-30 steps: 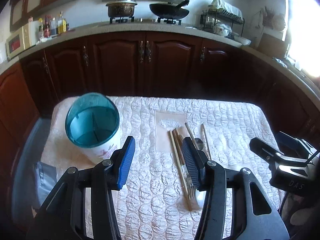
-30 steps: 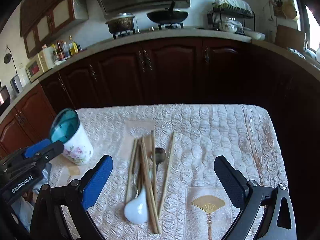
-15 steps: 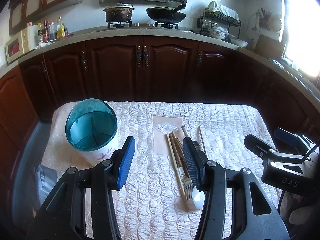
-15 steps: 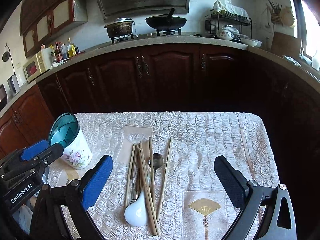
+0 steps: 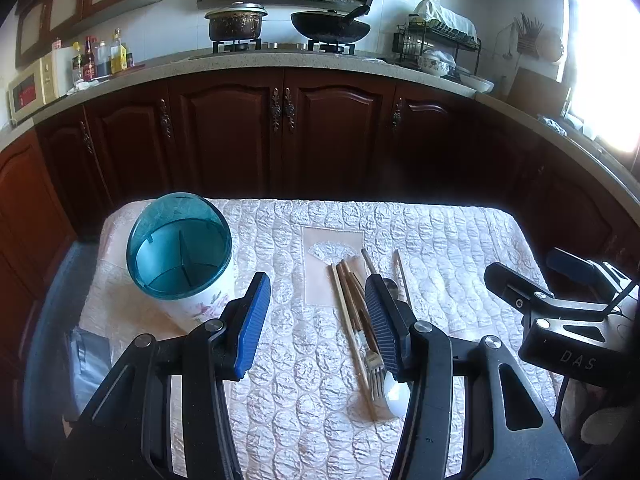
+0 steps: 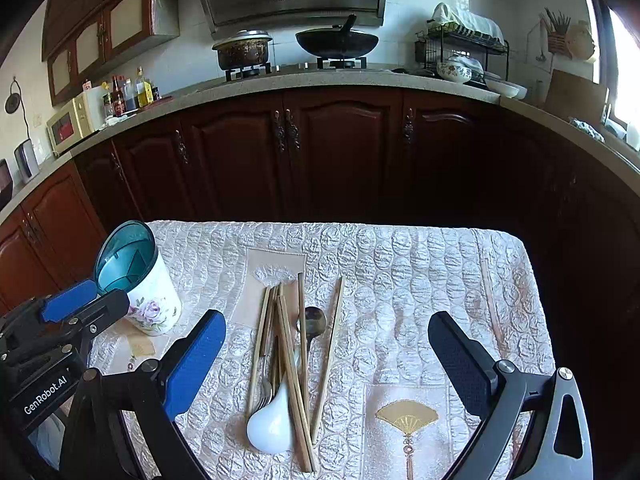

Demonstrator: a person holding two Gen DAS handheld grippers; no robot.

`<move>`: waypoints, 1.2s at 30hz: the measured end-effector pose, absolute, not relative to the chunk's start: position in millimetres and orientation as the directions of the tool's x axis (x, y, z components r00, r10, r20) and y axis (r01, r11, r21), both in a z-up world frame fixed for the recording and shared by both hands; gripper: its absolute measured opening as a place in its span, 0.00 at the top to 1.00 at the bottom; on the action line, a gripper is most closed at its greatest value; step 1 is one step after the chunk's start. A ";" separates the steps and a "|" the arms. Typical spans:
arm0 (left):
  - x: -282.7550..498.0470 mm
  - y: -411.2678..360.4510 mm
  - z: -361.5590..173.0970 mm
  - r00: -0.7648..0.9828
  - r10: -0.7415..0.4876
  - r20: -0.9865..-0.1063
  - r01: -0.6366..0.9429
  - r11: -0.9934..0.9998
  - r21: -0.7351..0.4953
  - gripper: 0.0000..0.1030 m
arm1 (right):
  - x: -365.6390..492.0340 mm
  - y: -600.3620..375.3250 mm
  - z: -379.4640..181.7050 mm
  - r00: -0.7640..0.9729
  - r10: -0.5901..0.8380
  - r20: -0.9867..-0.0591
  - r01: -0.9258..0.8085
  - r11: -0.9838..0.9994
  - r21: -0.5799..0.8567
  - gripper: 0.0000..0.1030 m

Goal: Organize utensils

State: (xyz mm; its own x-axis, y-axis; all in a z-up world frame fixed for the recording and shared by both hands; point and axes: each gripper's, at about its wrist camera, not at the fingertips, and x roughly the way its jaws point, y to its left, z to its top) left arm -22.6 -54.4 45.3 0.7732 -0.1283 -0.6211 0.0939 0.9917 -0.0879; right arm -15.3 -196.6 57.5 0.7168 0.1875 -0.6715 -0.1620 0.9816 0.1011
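Observation:
A white floral utensil holder with a teal divided insert (image 5: 180, 252) stands on the left of the quilted table; it also shows in the right wrist view (image 6: 138, 280). A pile of wooden chopsticks (image 6: 294, 364), a fork (image 6: 266, 388), a metal spoon (image 6: 314, 322) and a white ceramic spoon (image 6: 270, 424) lies mid-table; the pile also shows in the left wrist view (image 5: 356, 316). My left gripper (image 5: 316, 320) is open and empty, above the table between holder and pile. My right gripper (image 6: 326, 368) is wide open and empty, above the near end of the pile.
The table wears a cream quilted cloth (image 6: 420, 280) with fan-embroidered patches (image 6: 406, 420). Dark wooden cabinets (image 6: 340, 152) stand behind it. A counter with a pot (image 6: 244, 50), a wok (image 6: 338, 42) and a dish rack (image 6: 464, 52) is far back.
Both grippers have pulled back and risen slightly, so the table and utensils sit lower and farther in view. Neither gripper's opening has changed and nothing on the table has moved.

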 end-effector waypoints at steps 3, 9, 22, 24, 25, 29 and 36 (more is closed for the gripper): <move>-22.4 -54.4 45.2 0.774 -0.127 -0.621 0.092 0.992 -0.088 0.52 | -13.5 -197.5 54.6 0.715 0.188 -0.674 -0.163 0.981 0.101 0.02; -20.7 -54.6 43.0 0.771 -0.122 -0.625 0.086 0.992 -0.088 0.52 | -13.4 -198.3 45.9 0.710 0.183 -0.680 -0.165 0.982 0.092 0.02; -19.2 -52.9 38.7 0.766 -0.113 -0.633 0.076 0.993 -0.085 0.52 | -10.1 -200.2 37.4 0.699 0.171 -0.695 -0.162 0.984 0.079 0.02; -19.7 -52.8 38.3 0.767 -0.110 -0.632 0.073 0.994 -0.084 0.52 | -9.3 -201.2 36.5 0.695 0.174 -0.697 -0.166 0.983 0.080 0.02; -19.6 -53.0 37.8 0.765 -0.112 -0.634 0.075 0.994 -0.085 0.52 | -9.5 -200.8 36.3 0.696 0.174 -0.697 -0.167 0.983 0.079 0.02; -19.4 -53.6 36.8 0.762 -0.116 -0.638 0.080 0.993 -0.085 0.52 | -9.0 -199.8 35.0 0.694 0.170 -0.700 -0.168 0.983 0.072 0.02; -19.5 -53.3 34.9 0.757 -0.119 -0.643 0.080 0.993 -0.089 0.52 | -5.8 -201.2 33.2 0.689 0.165 -0.706 -0.167 0.984 0.067 0.02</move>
